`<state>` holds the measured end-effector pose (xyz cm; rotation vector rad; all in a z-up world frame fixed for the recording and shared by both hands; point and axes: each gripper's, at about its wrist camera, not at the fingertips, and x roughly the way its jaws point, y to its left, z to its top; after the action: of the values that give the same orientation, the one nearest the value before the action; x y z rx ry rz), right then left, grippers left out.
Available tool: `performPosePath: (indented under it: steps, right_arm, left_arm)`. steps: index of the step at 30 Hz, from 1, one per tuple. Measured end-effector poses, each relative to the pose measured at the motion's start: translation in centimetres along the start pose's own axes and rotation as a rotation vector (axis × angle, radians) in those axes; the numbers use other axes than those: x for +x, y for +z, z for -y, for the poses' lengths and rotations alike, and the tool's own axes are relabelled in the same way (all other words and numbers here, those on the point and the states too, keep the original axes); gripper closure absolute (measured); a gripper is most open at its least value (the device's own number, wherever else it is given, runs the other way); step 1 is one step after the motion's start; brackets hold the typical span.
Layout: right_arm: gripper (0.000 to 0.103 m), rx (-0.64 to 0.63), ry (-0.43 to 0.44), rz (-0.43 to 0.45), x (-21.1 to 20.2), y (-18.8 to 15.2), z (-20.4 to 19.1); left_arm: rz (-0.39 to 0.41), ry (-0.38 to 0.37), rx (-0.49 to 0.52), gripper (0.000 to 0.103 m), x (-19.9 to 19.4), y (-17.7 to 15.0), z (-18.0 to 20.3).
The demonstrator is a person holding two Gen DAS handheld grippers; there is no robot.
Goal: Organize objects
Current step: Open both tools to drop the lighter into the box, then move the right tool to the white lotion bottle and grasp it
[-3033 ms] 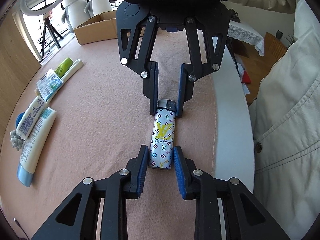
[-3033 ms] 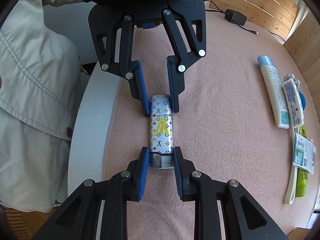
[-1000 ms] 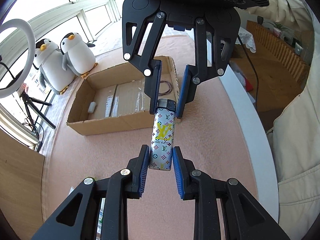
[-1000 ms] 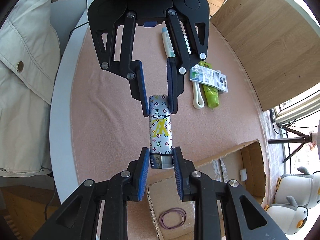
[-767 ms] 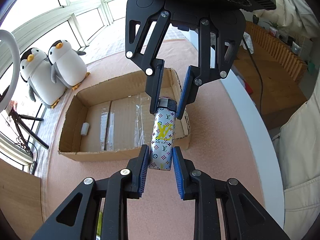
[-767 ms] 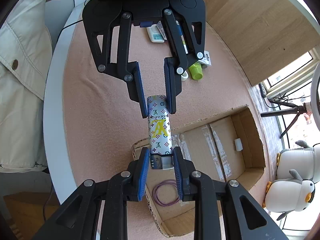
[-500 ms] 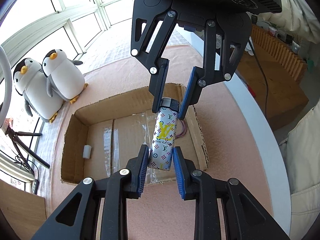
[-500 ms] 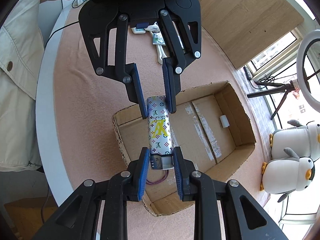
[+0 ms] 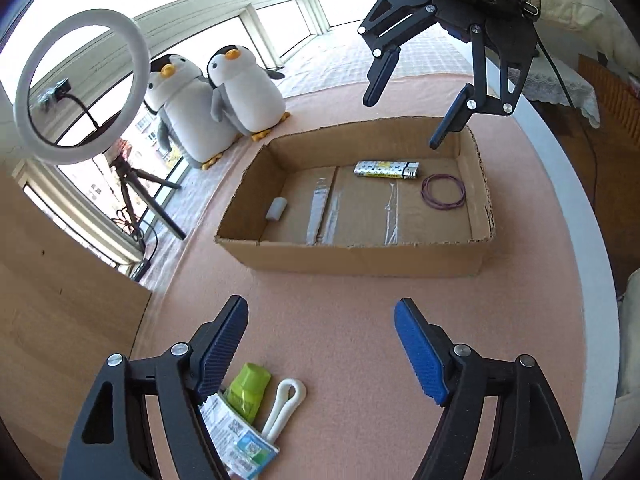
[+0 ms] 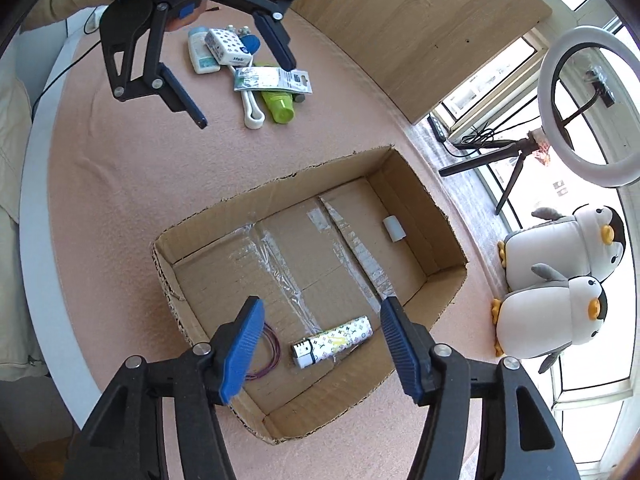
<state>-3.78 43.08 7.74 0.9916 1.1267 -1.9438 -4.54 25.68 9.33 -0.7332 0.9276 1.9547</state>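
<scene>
The patterned lighter (image 9: 386,169) (image 10: 332,340) lies flat on the floor of the open cardboard box (image 9: 360,258) (image 10: 280,182), beside a purple rubber band (image 9: 444,192) (image 10: 269,345). A small white piece (image 9: 277,209) (image 10: 394,229) rests near the box's other end. My left gripper (image 9: 320,344) (image 10: 246,96) hangs open and empty over the pink mat, short of the box. Wide open too, my right gripper (image 10: 322,304) (image 9: 400,124) hovers above the box's lighter end with nothing held.
A green tube (image 9: 248,394) (image 10: 278,106), a white looped tool (image 9: 284,404) (image 10: 252,108), a printed packet (image 10: 272,80) and white tubes (image 10: 204,56) lie on the mat near my left gripper. Two plush penguins (image 9: 212,104) (image 10: 560,280) and a ring light (image 9: 136,40) (image 10: 546,96) stand beyond the box.
Both grippers, which jointly held the lighter over the box, have opened and pulled apart. The lighter now lies on the box floor.
</scene>
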Motion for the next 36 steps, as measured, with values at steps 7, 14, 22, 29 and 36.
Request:
performPosePath:
  steps: [7,14,22,29,36]
  right_arm:
    - [0.033,0.093,-0.077,0.051,0.3,3.9,0.6]
    - [0.032,0.155,-0.143,0.112,0.1,8.8,-0.7]
    - [0.027,0.213,-0.055,0.146,2.3,15.8,-7.0]
    - [0.027,0.121,0.126,0.126,9.2,20.8,-14.6]
    - [0.027,0.167,0.232,0.138,14.9,23.9,-14.1]
  left_arm:
    - [-0.040,0.188,-0.172,0.011,-4.9,-7.7,-0.2]
    - [-0.100,0.354,-0.394,0.009,-9.0,-15.4,-1.5]
    - [-0.159,0.485,-0.688,0.007,-14.2,-23.9,-3.0]
    - [-0.166,0.496,-0.841,0.007,-16.7,-28.6,-1.6]
    - [-0.183,0.514,-0.922,0.007,-18.3,-31.5,0.6]
